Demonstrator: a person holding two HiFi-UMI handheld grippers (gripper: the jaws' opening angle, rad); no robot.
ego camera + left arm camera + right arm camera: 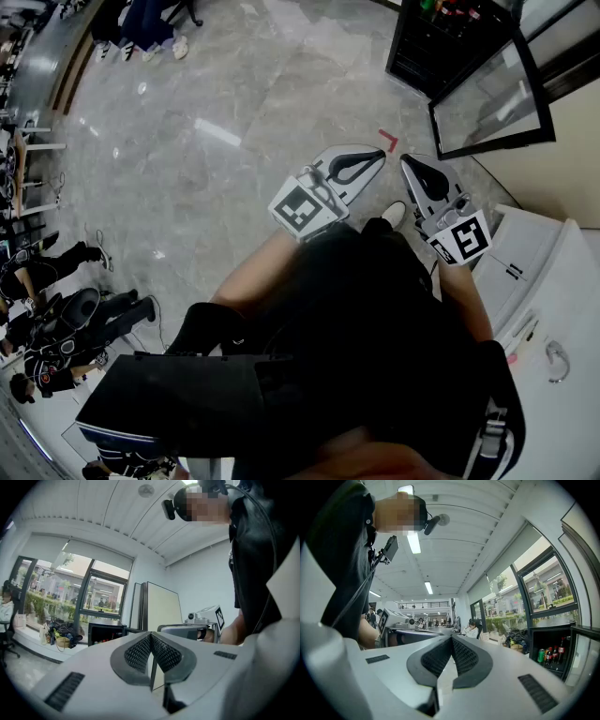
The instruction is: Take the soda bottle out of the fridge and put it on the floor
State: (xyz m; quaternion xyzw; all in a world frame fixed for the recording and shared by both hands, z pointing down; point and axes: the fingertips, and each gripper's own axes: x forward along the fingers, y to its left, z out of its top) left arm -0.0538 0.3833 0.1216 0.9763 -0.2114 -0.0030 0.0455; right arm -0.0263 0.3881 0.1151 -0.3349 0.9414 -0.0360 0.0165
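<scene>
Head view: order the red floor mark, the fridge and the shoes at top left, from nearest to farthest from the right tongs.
1. Red floor mark: on the floor just ahead of the right tongs, slightly to their left.
2. Fridge: farther ahead, to the right, with its door open.
3. Shoes: farthest, across the floor at upper left.

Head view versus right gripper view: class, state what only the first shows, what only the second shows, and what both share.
Only the head view: a red corner mark on the grey marbled floor. Only the right gripper view: long white ceiling lights and a seated person by the window. Both: the black glass-door fridge, standing open, and the white right gripper, jaws shut on nothing.
</scene>
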